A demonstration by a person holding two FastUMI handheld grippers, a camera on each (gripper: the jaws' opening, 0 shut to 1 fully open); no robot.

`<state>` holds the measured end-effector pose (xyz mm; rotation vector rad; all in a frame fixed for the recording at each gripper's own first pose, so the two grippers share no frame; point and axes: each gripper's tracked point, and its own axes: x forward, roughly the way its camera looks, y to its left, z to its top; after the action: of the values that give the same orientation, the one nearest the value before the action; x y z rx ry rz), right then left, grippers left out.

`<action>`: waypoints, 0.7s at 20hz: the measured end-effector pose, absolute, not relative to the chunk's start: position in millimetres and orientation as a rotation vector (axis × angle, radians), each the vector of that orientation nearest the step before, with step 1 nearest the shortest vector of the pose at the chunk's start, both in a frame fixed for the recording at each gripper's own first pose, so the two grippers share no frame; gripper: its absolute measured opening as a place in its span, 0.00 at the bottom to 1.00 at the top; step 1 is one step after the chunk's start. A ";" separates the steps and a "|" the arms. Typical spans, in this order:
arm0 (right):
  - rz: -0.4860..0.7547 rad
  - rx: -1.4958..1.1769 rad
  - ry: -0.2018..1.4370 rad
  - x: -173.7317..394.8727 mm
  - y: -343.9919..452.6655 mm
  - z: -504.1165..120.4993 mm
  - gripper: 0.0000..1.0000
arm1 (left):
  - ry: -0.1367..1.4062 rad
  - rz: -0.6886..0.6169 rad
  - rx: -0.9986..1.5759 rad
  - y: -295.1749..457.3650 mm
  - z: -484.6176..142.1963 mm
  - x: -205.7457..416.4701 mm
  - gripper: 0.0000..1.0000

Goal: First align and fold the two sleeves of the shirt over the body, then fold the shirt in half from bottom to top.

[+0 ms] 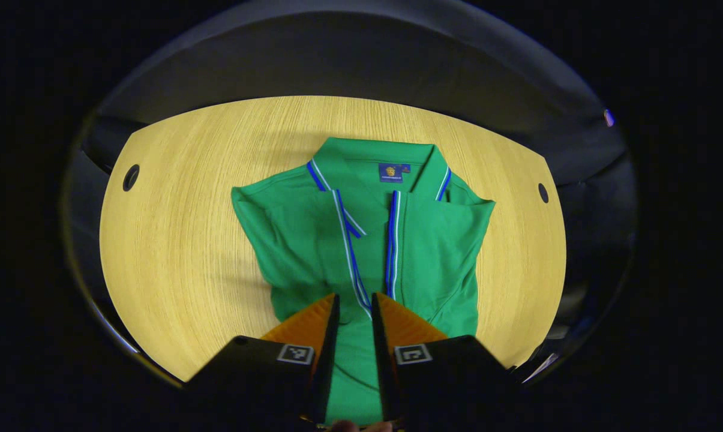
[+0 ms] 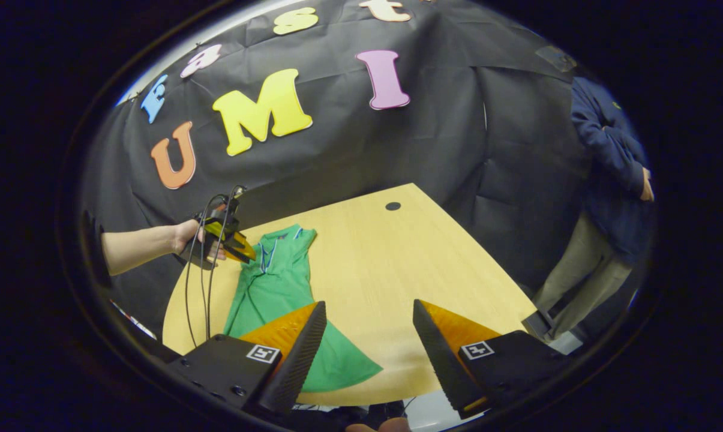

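While both sleeves are lying folded in, the green polo shirt [image 1: 361, 252] is stretching lengthwise ahead.
Left gripper [image 1: 355, 306] is hovering narrow over its hem; right gripper [image 2: 370, 318] is waiting wide beside it.

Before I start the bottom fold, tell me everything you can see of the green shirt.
The green polo shirt of knit-looking fabric lies flat, front up, on the pale wooden table, collar at the far side. Blue and white stripes edge the collar and the sleeve cuffs. Both sleeves are folded inward over the body, cuffs near the middle. A blue label sits inside the neck. Nothing visibly grips it; the left tongs hover above the hem.
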<state>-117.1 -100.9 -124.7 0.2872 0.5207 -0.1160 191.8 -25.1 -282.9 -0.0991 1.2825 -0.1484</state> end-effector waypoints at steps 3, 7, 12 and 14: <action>-0.089 0.255 0.522 -111.6 -95.5 -124.3 0.94 | 1.248 -0.105 -0.119 -14.1 -277.1 189.2 0.60; -0.023 0.171 0.518 -101.0 -76.4 -121.0 0.96 | 1.171 -0.044 -0.080 22.9 -254.9 172.3 0.92; 0.086 0.093 0.514 -88.1 -40.2 -117.4 0.89 | 1.005 -0.017 0.093 70.5 -218.7 120.6 0.80; 0.127 0.080 0.511 -83.7 -24.7 -115.9 0.98 | 0.953 -0.007 0.161 82.8 -205.1 91.1 0.68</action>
<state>-83.7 -24.7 -115.9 0.0802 0.5114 0.1271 91.1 82.8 -205.1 0.1615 0.9532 -0.0071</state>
